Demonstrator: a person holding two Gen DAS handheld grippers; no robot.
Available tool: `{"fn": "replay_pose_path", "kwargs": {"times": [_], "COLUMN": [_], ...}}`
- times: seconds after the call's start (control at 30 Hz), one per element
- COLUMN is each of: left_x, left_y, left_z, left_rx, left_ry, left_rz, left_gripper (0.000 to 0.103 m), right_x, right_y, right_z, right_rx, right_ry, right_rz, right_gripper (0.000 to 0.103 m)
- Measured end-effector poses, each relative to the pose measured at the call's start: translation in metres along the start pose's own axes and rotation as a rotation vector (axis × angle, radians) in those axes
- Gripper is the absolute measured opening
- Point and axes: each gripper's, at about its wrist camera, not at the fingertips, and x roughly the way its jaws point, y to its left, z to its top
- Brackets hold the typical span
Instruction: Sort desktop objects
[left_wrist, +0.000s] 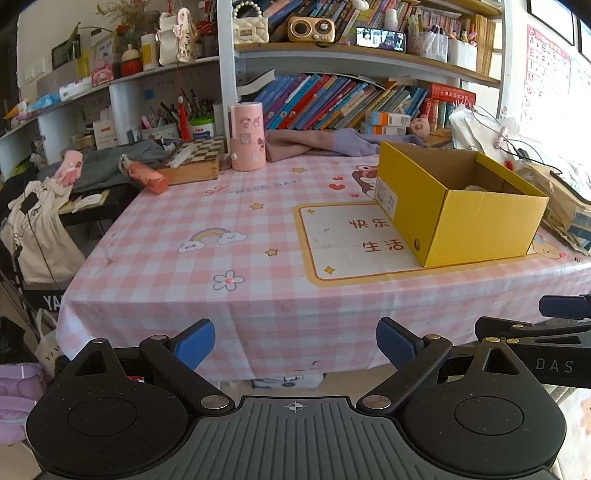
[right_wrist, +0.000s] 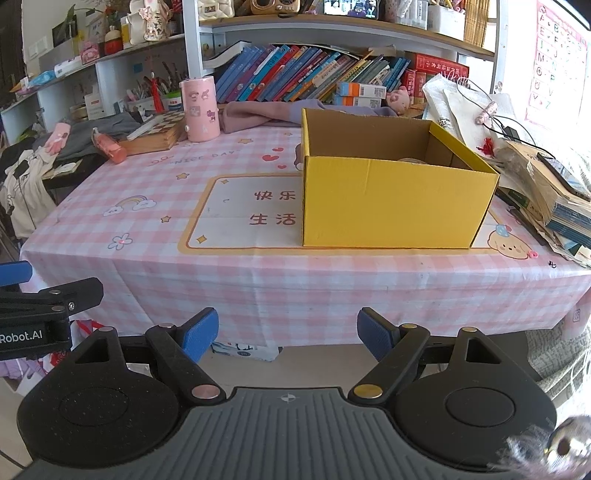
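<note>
Tongs: left gripper (left_wrist: 295, 345) spread wide, empty; right gripper (right_wrist: 288, 334) likewise, both short of table edge. Yellow box (right_wrist: 388, 199) at 1 o'clock, light cardboard, thin walls, something low inside, unclear. Pink cylinder (right_wrist: 199, 110) at 11 o'clock, upright, smooth, slip risk; grip mid-body.

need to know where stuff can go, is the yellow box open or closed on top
Open. The yellow cardboard box has no lid or flaps over it, and its brown inner walls show from above.
</note>
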Motion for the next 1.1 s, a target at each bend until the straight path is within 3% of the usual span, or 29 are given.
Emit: {"fn": "replay_pose_path", "kwargs": {"times": [1.1], "left_x": [0.0017], "left_y": [0.0036], "left_z": [-0.0018], "left_rx": [0.006], "left_ry": [0.029], "left_rz": [0.006], "left_gripper": [0.096], "right_x": [0.0034], "right_y": [0.0029], "right_z": [-0.0022], "right_rx": [-0.024], "right_ry": [0.027], "right_rz": [0.021], "right_gripper": [0.084]}}
